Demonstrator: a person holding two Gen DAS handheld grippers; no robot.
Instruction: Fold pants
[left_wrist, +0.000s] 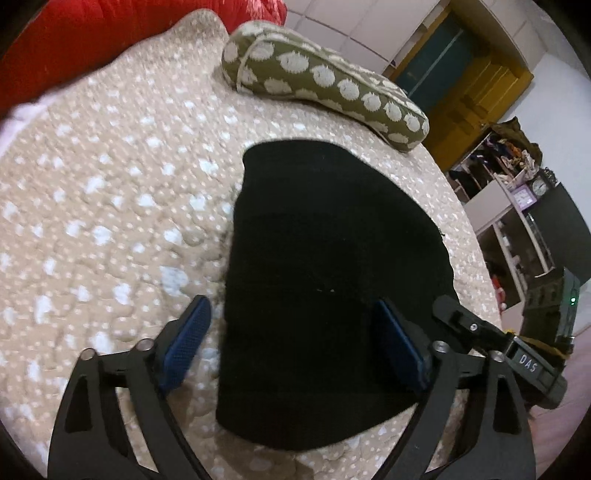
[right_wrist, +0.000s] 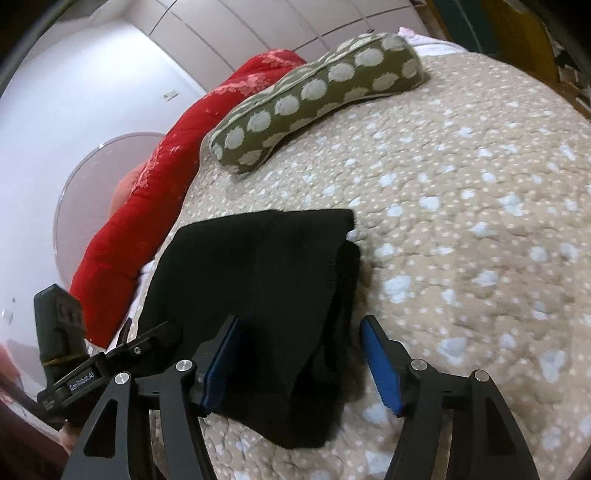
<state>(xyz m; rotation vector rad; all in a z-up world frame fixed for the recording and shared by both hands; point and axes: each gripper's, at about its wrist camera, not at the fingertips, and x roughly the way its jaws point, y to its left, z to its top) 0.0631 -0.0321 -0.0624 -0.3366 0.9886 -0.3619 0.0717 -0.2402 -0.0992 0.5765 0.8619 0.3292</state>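
Note:
The black pants (left_wrist: 325, 280) lie folded into a compact block on the beige spotted quilt (left_wrist: 110, 192). My left gripper (left_wrist: 291, 317) is open just above the near part of the pants, holding nothing. In the right wrist view the folded pants (right_wrist: 266, 295) show stacked layers on their right side. My right gripper (right_wrist: 301, 336) is open over the near right edge of the pants, empty. The right gripper's body (left_wrist: 517, 354) shows at the right of the left wrist view, and the left gripper's body (right_wrist: 85, 373) at the lower left of the right wrist view.
A long olive pillow with pale dots (left_wrist: 325, 81) lies on the quilt beyond the pants, also in the right wrist view (right_wrist: 314, 99). A red blanket (right_wrist: 147, 192) lies along the far bed edge. Shelves and a wooden door (left_wrist: 480, 96) stand beyond the bed.

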